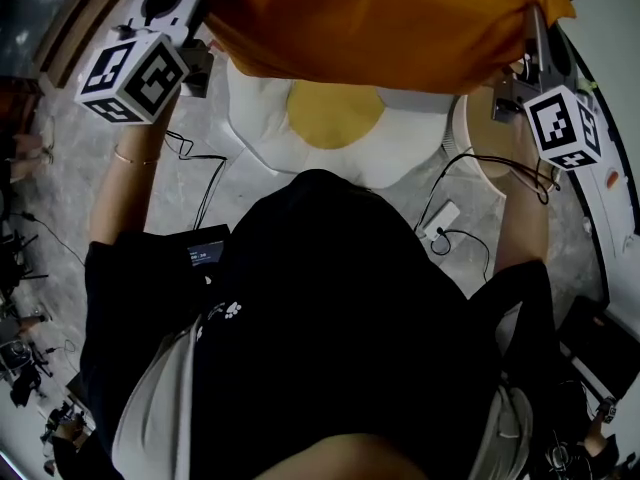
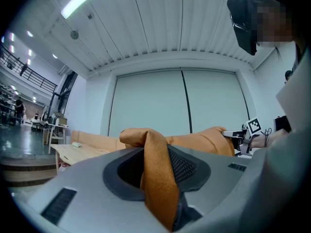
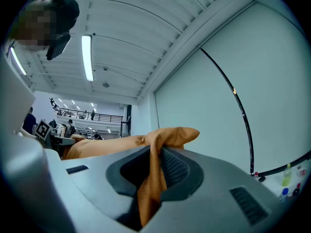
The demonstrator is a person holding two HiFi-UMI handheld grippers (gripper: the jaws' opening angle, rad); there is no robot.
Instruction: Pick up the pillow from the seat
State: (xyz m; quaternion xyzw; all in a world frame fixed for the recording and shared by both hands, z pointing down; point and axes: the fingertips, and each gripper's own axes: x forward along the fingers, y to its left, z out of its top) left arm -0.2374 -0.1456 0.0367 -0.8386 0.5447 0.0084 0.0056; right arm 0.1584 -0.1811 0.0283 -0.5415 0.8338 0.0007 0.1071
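Pillow (image 1: pixel 380 18) is plain orange fabric, soft and lightly creased, puffing out in the middle and pulling into pinched folds at both ends. Left gripper (image 2: pixel 156 166) jaws are sitting narrowly apart, pinching a thick fold at the pillow's left end. The fabric is filling the gap and sticking out past the tips. Right gripper (image 3: pixel 154 174) jaws are sitting closer together, clamping a thinner fold at the right end, with a corner poking up above the tips. Pillow is hanging between the two grippers, held up over the seat (image 1: pixel 410 143), a white egg-shaped cushion with a yellow centre. Long axis is running left to right across the head view, roughly level, spanning from one gripper to the other.
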